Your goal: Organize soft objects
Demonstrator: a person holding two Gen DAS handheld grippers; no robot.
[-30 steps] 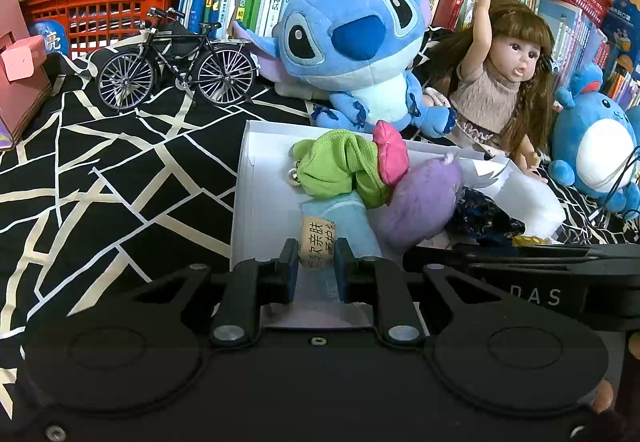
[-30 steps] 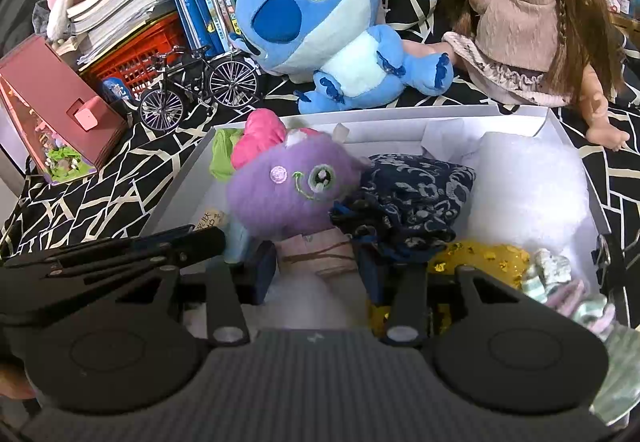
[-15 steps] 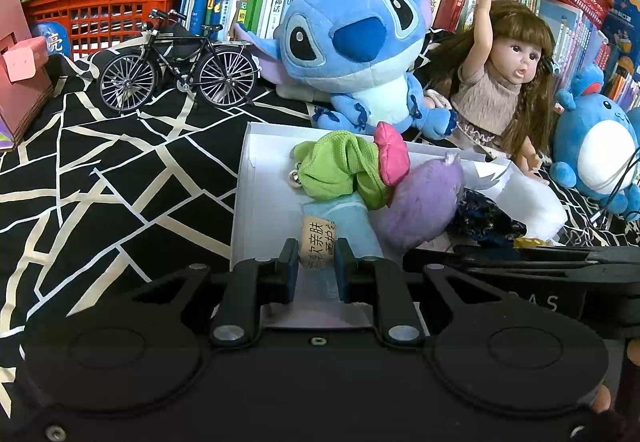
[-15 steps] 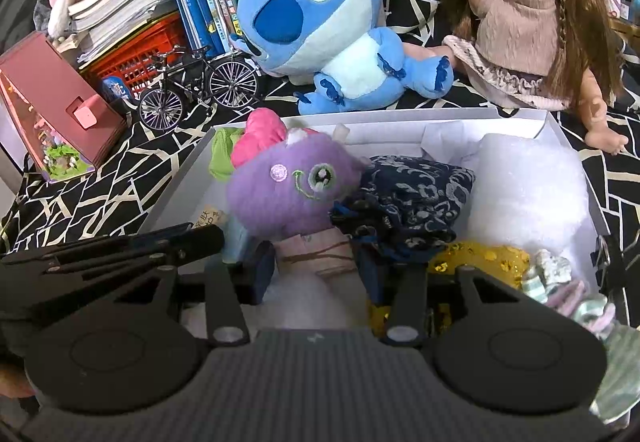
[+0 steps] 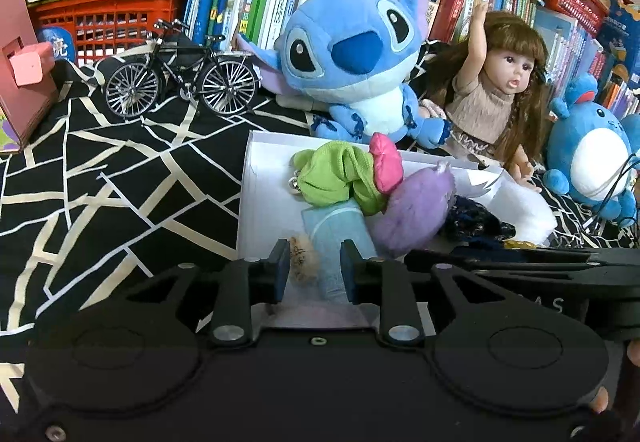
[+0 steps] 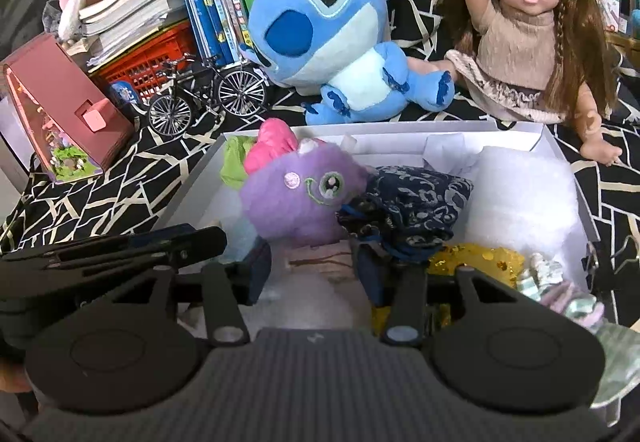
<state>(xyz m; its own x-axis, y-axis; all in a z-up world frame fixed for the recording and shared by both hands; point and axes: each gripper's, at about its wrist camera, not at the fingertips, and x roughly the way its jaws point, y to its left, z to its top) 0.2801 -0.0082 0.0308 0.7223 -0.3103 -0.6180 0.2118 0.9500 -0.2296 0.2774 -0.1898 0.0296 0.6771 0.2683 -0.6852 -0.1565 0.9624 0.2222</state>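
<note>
Both grippers release soft items into the white box [image 6: 540, 134]: the left gripper [image 5: 314, 266], jaws just parting, frames a pale blue cloth [image 5: 336, 238]; the right gripper [image 6: 316, 270], widening, brackets a pinkish pouch [image 6: 320, 262]. Best withdrawn straight back, without snagging fabric.

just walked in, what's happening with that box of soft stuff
A person is sorting soft things into a white box, with tongs in each hand. The left tongs have just been opening around a light blue cloth; the right tongs have just been opening over a pale pink item. Neither grips now. A purple plush lies in the box.
</note>
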